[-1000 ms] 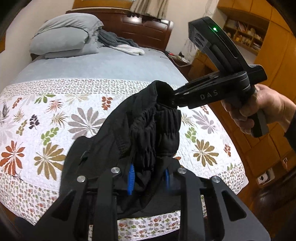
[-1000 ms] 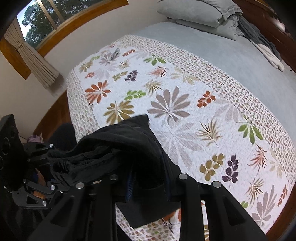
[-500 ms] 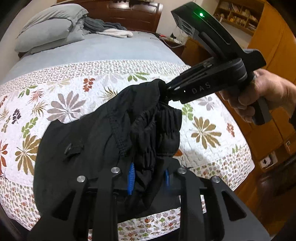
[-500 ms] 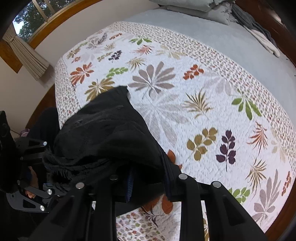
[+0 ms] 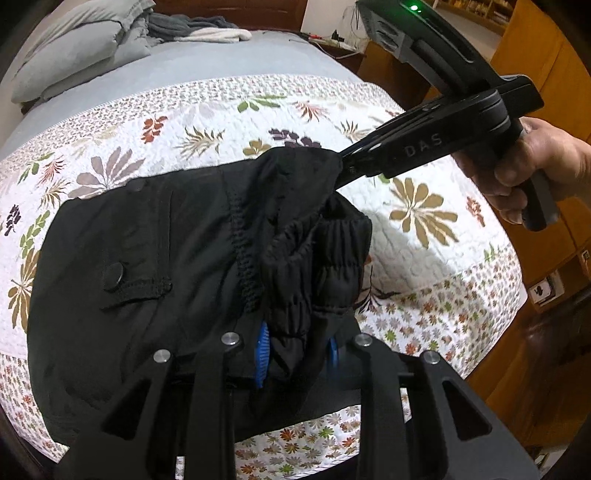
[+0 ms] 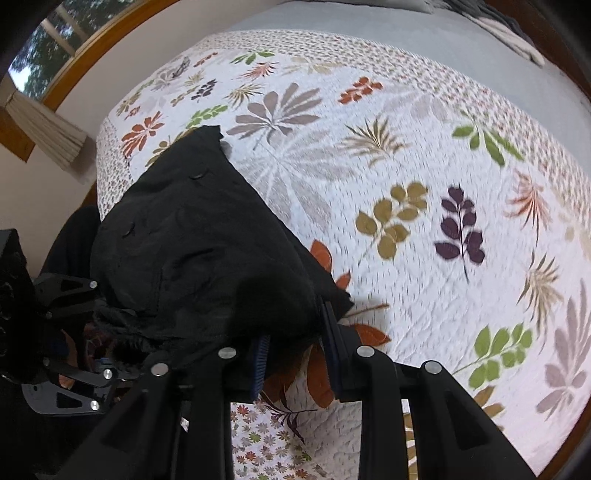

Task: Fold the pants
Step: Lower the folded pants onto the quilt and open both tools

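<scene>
Black pants (image 5: 155, 258) with an elastic waistband and a buttoned pocket lie spread over the near corner of the floral quilt (image 5: 207, 122). My left gripper (image 5: 297, 356) is shut on the bunched waistband close to the camera. My right gripper (image 5: 343, 168) is shut on the far end of the waistband and holds it just above the quilt. In the right wrist view the pants (image 6: 192, 251) drape over my right gripper (image 6: 295, 354), and my left gripper (image 6: 70, 332) shows at the lower left.
Grey pillows (image 5: 74, 48) and folded grey and white cloths (image 5: 207, 31) lie at the headboard end. Wooden cabinets (image 5: 546, 55) stand to the right of the bed. A window with a curtain (image 6: 40, 122) is on the far side.
Both grippers have come down and forward with the waistband. The pants have gone from hanging in a bunch to lying spread on the quilt.
</scene>
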`<action>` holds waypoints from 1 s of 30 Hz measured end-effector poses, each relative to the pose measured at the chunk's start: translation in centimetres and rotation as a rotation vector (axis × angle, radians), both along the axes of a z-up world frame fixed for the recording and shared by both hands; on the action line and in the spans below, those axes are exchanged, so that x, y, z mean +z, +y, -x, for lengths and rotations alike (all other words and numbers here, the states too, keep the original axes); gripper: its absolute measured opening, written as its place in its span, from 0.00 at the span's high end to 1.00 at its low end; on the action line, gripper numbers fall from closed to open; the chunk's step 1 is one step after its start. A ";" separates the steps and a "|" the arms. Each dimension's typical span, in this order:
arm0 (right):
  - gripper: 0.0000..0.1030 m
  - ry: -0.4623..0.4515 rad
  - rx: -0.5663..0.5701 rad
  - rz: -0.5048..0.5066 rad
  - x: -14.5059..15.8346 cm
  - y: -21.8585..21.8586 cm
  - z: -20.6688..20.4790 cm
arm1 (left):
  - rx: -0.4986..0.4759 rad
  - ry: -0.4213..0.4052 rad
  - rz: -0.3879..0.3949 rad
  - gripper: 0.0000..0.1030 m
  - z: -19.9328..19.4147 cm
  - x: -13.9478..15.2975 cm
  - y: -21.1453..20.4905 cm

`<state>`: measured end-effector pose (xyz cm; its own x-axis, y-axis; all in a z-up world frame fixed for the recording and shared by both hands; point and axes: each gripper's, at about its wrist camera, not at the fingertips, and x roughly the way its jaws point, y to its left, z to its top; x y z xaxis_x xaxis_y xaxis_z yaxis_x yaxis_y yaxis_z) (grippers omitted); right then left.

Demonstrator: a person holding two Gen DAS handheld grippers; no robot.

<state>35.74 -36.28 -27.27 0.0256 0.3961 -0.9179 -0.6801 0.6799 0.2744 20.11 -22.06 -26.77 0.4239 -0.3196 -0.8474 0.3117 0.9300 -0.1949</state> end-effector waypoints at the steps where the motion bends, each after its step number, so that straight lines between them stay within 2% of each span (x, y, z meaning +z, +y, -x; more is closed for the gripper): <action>1: 0.73 0.005 -0.015 -0.011 -0.3 -0.4 0.0 | -0.002 0.003 -0.005 0.77 0.0 -0.2 -0.1; 5: 0.73 0.020 -0.089 -0.062 -1.0 -2.4 0.1 | -0.011 0.011 -0.032 0.76 0.0 -1.2 -0.7; 10: 0.73 0.018 -0.223 -0.191 -0.4 -5.5 1.3 | -0.032 0.009 -0.066 0.73 0.3 -2.1 -1.0; 13: 0.71 0.011 -0.283 -0.270 0.5 -6.7 2.5 | -0.063 0.014 -0.065 0.57 0.4 -2.3 -1.3; 14: 0.71 0.010 -0.304 -0.306 0.9 -7.0 3.3 | -0.093 0.016 -0.056 0.41 0.5 -2.4 -1.5; 15: 0.71 0.010 -0.315 -0.329 1.2 -7.0 3.8 | -0.117 0.013 -0.033 0.26 0.8 -2.3 -1.6; 18: 0.71 0.001 -0.336 -0.389 2.1 -6.7 6.2 | -0.156 -0.012 0.031 0.17 1.7 -1.4 -1.0; 22: 0.70 0.004 -0.386 -0.444 2.6 -6.2 8.8 | -0.123 -0.001 0.144 0.13 2.2 0.3 2.1; 26: 0.70 -0.003 -0.418 -0.531 3.4 -5.3 11.1 | -0.026 0.021 0.248 0.12 2.9 2.6 7.3; 28: 0.70 0.000 -0.425 -0.592 3.8 -4.3 12.1 | 0.023 0.016 0.264 0.11 3.4 3.5 9.6; 30: 0.70 0.011 -0.430 -0.606 3.5 -3.3 12.6 | 0.079 0.023 0.270 0.11 3.9 4.0 12.4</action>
